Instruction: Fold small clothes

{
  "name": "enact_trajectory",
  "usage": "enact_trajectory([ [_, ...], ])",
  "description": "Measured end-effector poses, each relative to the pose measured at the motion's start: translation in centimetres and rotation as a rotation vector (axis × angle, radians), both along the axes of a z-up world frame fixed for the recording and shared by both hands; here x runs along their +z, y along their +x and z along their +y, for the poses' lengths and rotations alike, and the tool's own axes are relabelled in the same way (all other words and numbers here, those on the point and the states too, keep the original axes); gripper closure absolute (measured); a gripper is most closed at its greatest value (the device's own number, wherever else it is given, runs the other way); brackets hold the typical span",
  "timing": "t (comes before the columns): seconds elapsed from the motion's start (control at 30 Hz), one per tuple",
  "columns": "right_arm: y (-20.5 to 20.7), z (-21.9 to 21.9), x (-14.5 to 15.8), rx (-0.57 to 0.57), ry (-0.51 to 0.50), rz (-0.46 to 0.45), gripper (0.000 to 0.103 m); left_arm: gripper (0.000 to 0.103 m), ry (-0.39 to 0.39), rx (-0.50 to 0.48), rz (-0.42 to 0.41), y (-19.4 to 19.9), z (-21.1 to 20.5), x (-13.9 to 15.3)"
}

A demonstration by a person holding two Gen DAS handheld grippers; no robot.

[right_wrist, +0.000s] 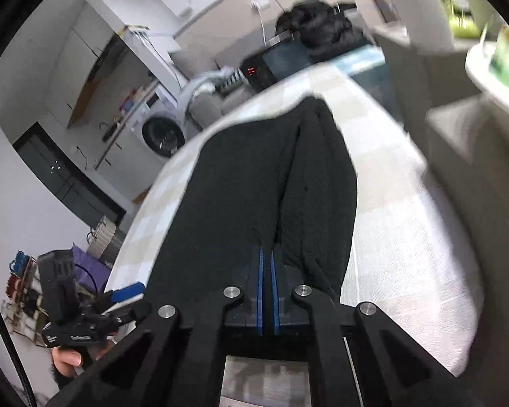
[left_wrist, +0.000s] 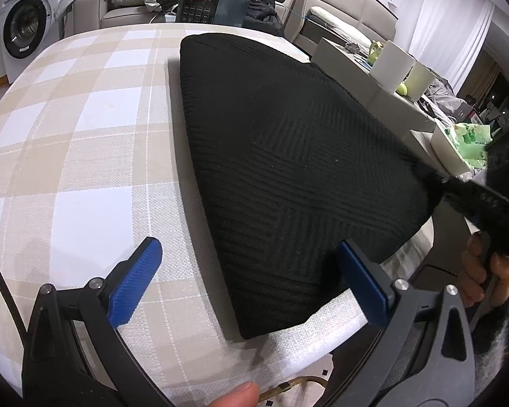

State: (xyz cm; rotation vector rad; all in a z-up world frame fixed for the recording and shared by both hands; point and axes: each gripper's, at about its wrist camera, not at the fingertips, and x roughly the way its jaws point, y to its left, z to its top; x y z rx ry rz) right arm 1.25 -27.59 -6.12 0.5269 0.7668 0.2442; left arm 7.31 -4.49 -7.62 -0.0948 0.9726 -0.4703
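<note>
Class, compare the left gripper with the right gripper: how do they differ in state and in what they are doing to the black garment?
The left gripper has its jaws wide apart and grips nothing; the right gripper is shut on the black garment. The left hangs over the checked cloth; the right lifts an edge. Both have blue pads.

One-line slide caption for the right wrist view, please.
Right gripper shut on the edge of a black knit garment, lifting it off the checked tablecloth; open left gripper at lower left.

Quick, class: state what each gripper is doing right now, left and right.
Left gripper: open, holding nothing, beside the black knit garment.
Right gripper: fingers shut on the black knit garment.
</note>
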Motion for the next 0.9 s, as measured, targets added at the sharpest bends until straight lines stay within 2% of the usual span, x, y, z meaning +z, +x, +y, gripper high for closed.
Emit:
enact_trajectory([
  [0.1,-1.0,-0.3,1.5,-0.06,-0.051,-0.031,0.1,0.002,-0.004,0.009,-0.002,0.0,0.3,0.1],
  [0.17,-1.0,-0.5,0.8,-0.099,-0.116,0.026,0.1,0.002,-0.011,0.017,0.004,0.1,0.5,-0.1],
  [0.23,-0.3,-0.5,-0.7,-0.066,-0.119,0.116,0.1,0.002,-0.014,0.019,0.01,0.2,0.5,-0.2],
  [0.27,-0.4,-0.5,-0.9,-0.074,-0.124,0.123,0.099,0.002,-0.013,0.017,0.009,0.1,0.6,-0.2],
  [0.3,-0.5,-0.5,-0.8,-0.082,-0.12,0.11,0.098,0.002,-0.012,0.016,0.007,0.1,0.5,-0.2],
  [0.4,-0.9,-0.8,0.0,-0.092,-0.065,0.06,0.085,0.002,-0.012,0.016,0.006,0.0,0.6,-0.2],
  [0.47,-1.0,-0.8,0.6,-0.106,-0.071,0.03,0.082,0.002,-0.011,0.018,0.006,-0.1,0.7,-0.2],
  [0.63,0.2,0.9,0.5,0.019,-0.058,0.036,0.081,0.002,-0.01,0.016,0.009,-0.1,0.9,-0.4],
  [0.73,1.4,1.4,-0.7,0.039,-0.078,0.075,0.069,0.002,-0.007,0.018,0.013,0.0,1.0,-0.5],
  [0.9,1.8,1.7,-1.8,0.069,-0.082,0.104,0.069,0.002,-0.003,0.026,0.015,0.0,1.2,-0.6],
])
